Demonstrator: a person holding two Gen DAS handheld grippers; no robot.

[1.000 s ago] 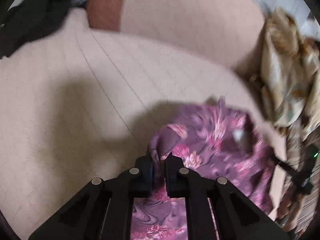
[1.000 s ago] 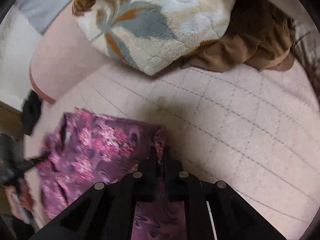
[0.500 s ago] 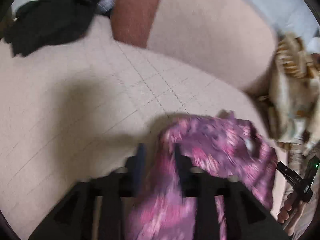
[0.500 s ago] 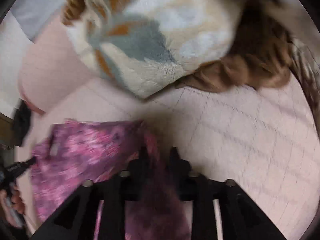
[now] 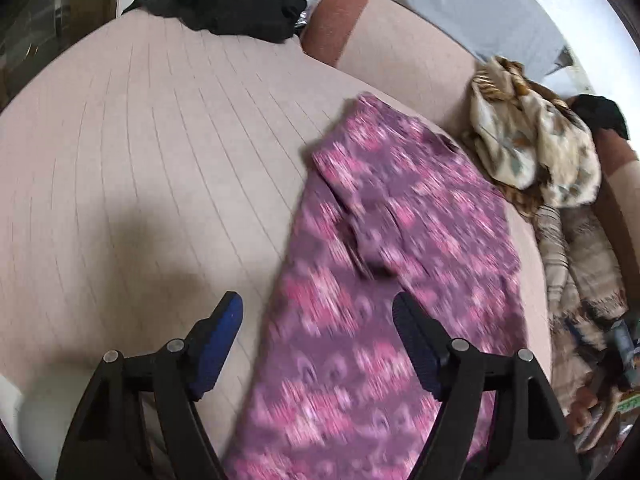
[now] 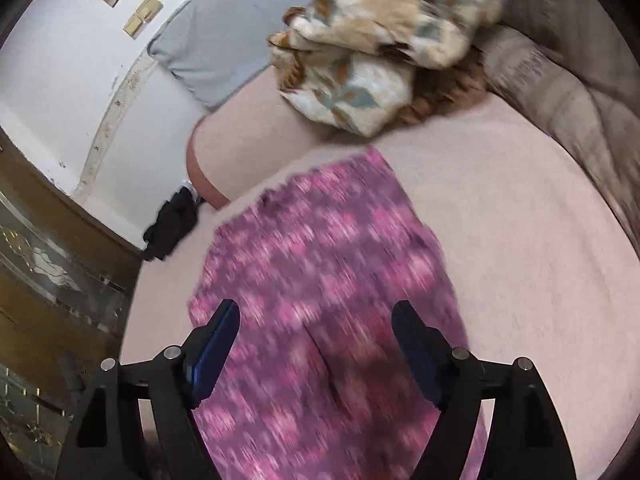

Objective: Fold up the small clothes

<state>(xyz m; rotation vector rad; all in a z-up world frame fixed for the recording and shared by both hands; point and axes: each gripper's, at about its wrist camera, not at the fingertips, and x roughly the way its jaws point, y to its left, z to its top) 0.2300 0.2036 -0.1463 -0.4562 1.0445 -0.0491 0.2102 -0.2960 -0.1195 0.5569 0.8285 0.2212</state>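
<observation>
A purple garment with a pink flower print lies spread on the pale pink bed cover, its far part folded over with a crease across the middle. My left gripper hovers above the garment's near left edge, jaws opening wide, nothing pressed between the pads. In the right wrist view the same garment stretches away from my right gripper, whose jaws are also opening above the cloth without gripping it. Both views are motion-blurred.
A black garment lies at the far edge of the bed. A cream leaf-print blanket with brown cloth under it is heaped beyond the purple garment. A grey pillow rests against the white wall. A wooden cabinet stands to the left.
Both grippers were shut on the purple garment's corners, then let go and pulled back toward me and upward. The garment now lies laid out on the bed.
</observation>
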